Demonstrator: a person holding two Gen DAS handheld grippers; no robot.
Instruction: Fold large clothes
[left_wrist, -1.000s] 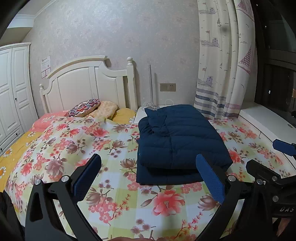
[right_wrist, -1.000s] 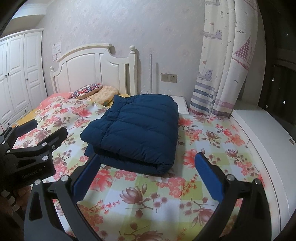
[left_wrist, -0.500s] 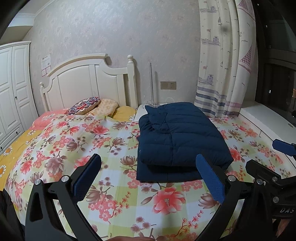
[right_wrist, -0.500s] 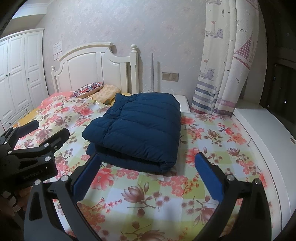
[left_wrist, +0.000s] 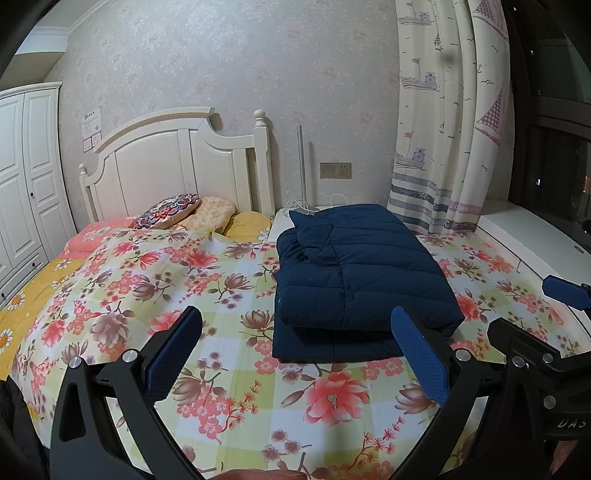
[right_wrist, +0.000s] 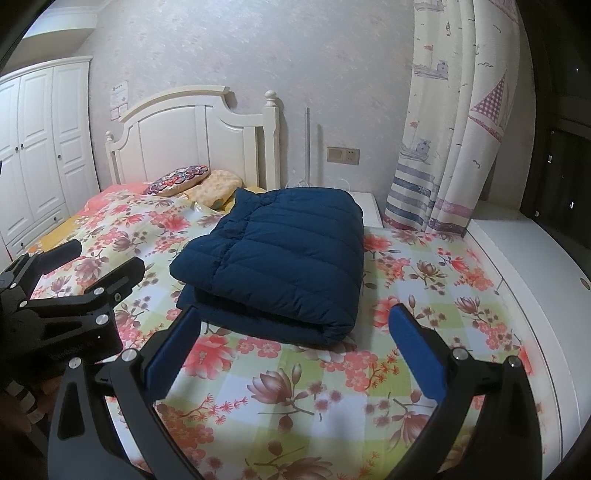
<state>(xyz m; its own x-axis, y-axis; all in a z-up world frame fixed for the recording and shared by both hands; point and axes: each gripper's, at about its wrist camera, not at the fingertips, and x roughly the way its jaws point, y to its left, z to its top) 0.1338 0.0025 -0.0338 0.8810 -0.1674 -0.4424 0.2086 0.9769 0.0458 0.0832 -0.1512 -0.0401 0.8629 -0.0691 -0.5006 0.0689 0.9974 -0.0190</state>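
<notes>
Folded jacket (left_wrist: 354, 273) unmoved, claws seemingly backed off — empty

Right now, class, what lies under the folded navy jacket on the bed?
The folded navy jacket rests on the floral bedspread, which shows all around it. The patch directly beneath is covered, so anything else there cannot be seen.

A bed (left_wrist: 110, 295) with a floral quilt fills the room, its white headboard (left_wrist: 177, 162) against a pale patterned wall (left_wrist: 258, 66). Pillows (left_wrist: 184, 214) lie by the headboard. A white wardrobe (left_wrist: 26, 177) stands to the left. A socket plate (left_wrist: 335, 170) sits on the wall beside a boat-print curtain (left_wrist: 450, 122). Right of it, a dark window (left_wrist: 554, 129) over a white ledge (left_wrist: 517, 229).
</notes>
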